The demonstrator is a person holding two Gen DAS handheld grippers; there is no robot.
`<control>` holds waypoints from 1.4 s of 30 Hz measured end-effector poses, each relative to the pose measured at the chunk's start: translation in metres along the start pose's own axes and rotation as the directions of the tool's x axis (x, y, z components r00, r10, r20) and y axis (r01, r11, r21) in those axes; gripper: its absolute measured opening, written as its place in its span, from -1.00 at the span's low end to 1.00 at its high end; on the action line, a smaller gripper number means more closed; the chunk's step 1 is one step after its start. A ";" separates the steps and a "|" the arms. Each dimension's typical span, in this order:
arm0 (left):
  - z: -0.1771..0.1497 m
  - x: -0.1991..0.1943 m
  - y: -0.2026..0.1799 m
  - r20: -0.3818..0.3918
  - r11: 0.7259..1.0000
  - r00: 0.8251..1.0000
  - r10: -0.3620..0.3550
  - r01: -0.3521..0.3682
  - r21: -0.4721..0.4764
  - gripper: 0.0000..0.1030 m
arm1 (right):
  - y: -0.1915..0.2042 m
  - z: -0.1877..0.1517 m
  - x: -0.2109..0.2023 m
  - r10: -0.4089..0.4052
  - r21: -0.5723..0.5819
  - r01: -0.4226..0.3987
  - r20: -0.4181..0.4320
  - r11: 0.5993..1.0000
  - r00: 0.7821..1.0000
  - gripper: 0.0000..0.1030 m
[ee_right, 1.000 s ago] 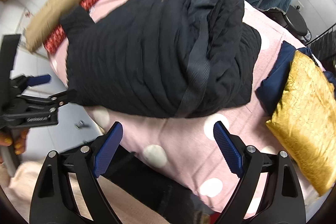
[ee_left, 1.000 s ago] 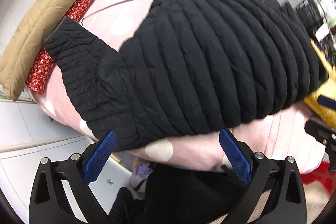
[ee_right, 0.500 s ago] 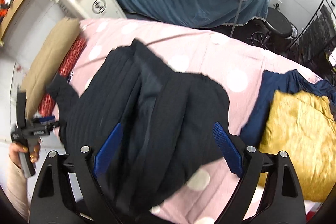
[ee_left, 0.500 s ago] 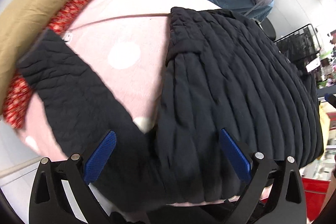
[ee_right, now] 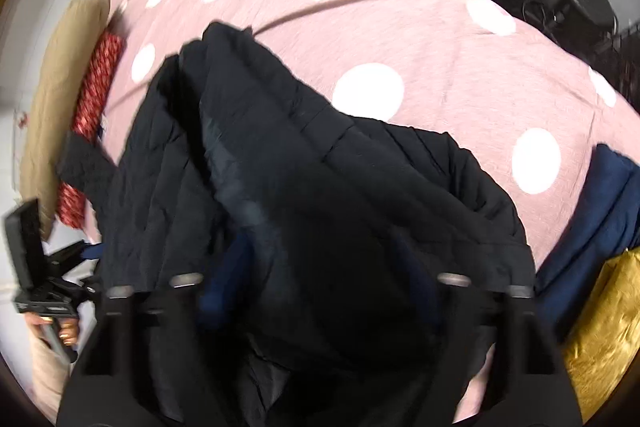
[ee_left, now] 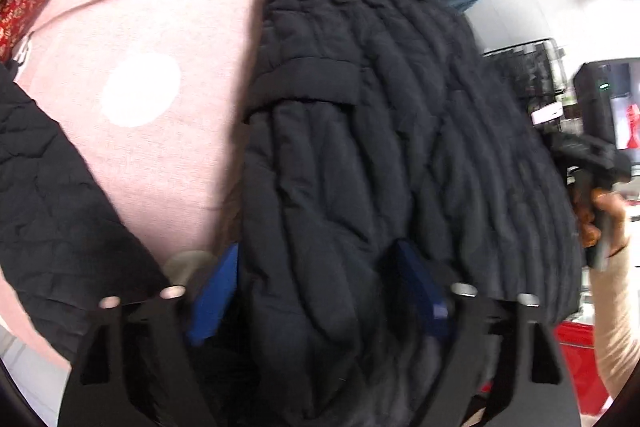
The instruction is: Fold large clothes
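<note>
Jacket (ee_left: pixel 360 163) between both closing grippers — left (ee_left: pixel 320 279), right (ee_right: pixel 320 287).

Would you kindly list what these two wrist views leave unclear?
- Left wrist: whether the closing left hand-held gripper presses the black quilted jacket; blur and folds cover its pads.
- Right wrist: the closing right hand-held gripper; its pads are buried in fabric.
- Both: the jacket's near hem, cut off below.

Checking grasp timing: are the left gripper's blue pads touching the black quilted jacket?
Cannot tell. In the left wrist view the black quilted jacket bulges between the closing left gripper's blue pads, but blur hides any contact.
</note>
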State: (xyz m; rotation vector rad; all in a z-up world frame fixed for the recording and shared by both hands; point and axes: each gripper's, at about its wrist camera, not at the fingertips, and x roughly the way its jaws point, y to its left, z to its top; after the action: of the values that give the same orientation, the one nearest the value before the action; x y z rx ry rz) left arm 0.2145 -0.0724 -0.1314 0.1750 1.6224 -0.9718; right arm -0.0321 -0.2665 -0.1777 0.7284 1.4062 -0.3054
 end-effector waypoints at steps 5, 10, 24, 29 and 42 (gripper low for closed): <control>-0.014 -0.011 -0.026 0.034 0.997 0.998 0.047 -0.049 0.058 -0.24 | 0.006 -0.026 -0.031 0.058 -0.050 -0.053 0.115 0.997 0.992 -0.77; -0.050 -0.027 -0.075 0.045 0.974 0.995 0.092 -0.100 0.205 -0.65 | -0.007 -0.074 -0.093 0.141 -0.100 -0.121 0.231 0.988 0.963 -0.91; -0.177 0.048 -0.132 -0.197 0.935 0.976 0.096 -0.021 0.354 -0.66 | -0.137 -0.326 -0.041 0.010 0.209 -0.013 0.014 0.978 1.000 -0.98; -0.181 0.061 -0.135 -0.173 0.939 0.976 0.130 -0.065 0.337 -0.56 | -0.132 -0.297 -0.058 0.071 0.283 -0.118 0.171 0.952 0.983 0.30; -0.178 -0.046 -0.041 0.113 0.993 0.988 0.108 -0.113 0.035 0.44 | -0.133 -0.129 -0.059 0.025 0.286 -0.105 0.267 0.953 0.963 0.57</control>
State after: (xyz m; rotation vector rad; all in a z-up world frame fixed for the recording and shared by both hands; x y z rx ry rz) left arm 0.0717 0.0377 -0.0755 0.2326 1.4765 -0.9145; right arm -0.2233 -0.2990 -0.1580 0.9438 1.0936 -0.5500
